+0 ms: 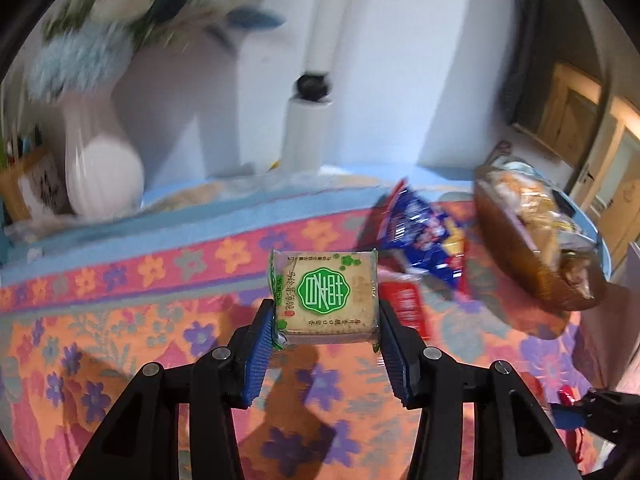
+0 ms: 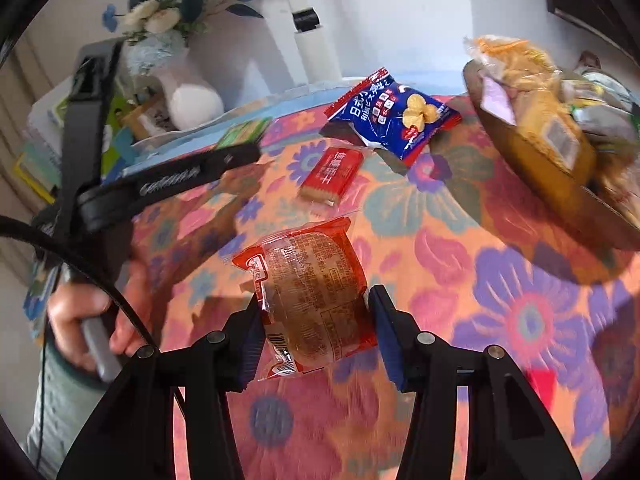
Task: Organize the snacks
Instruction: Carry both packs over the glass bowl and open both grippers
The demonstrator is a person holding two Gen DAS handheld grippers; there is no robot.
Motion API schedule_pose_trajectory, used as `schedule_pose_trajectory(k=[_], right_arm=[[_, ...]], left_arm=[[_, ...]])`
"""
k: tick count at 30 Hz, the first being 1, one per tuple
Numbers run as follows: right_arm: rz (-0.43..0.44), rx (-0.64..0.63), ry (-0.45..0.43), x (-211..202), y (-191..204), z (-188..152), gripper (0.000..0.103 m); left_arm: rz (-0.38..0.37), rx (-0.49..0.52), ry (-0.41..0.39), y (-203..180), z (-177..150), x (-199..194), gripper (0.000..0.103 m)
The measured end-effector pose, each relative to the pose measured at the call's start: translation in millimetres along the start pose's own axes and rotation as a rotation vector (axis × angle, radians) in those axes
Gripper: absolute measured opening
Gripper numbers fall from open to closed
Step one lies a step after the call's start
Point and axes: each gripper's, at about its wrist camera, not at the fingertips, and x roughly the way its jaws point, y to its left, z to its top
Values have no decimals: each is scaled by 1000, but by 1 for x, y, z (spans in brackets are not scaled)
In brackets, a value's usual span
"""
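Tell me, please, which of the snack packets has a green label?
The square cracker packet, held between the left gripper's pads. The others are red or blue: the red pastry, small red packet and blue chip bag.

– How many loose snack packs?
– Four: one green cracker pack [image 1: 325, 298], one red pastry pack [image 2: 308, 300], one small red biscuit pack [image 2: 332, 176], one blue chip bag [image 2: 394, 114].
– Baskets and vases?
– One basket [image 2: 540, 172], one white vase [image 2: 192, 96].
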Motion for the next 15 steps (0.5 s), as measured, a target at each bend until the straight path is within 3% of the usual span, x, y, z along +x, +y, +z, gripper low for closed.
schedule_pose_trajectory(k=[5, 9, 12, 15], right_arm=[[-50, 11, -126, -62, -14, 13, 48], [-156, 87, -266, -119, -46, 50, 48], [-234, 202, -328, -143, -83, 82, 48], [-251, 345, -301, -146, -127, 111, 48]], left_arm=[[-98, 38, -63, -44, 27, -32, 48], [-153, 106, -95, -96, 61, -40, 48], [-195, 152, -86, -138, 88, -23, 48], [-235, 157, -35, -172, 113, 11, 48]])
